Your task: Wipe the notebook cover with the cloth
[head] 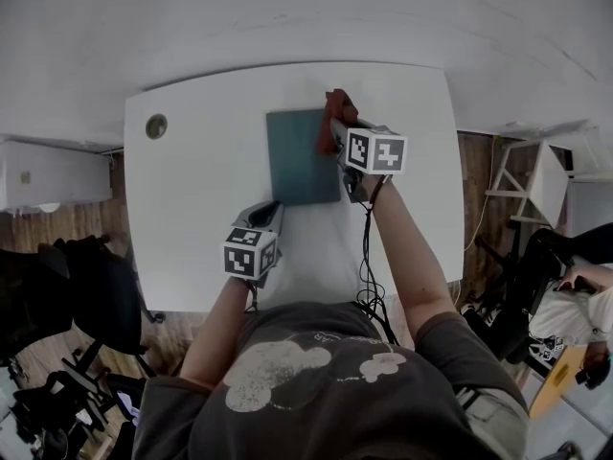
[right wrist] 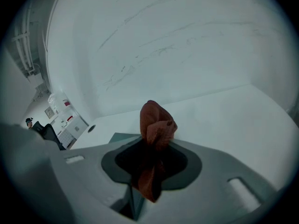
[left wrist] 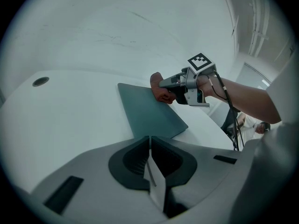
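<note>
White table: right gripper pinches cloth at upper right of notebook; left gripper closed, empty; wiping apparently barely begun.

I find no words or numbers I can read. The marker cube on my left gripper and its twin on my right gripper bear only black-and-white squares. The lettering on my shirt is too faint to read.

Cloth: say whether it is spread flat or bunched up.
Bunched: the cloth sticks up crumpled from the right tongs, which are shut on it.
</note>
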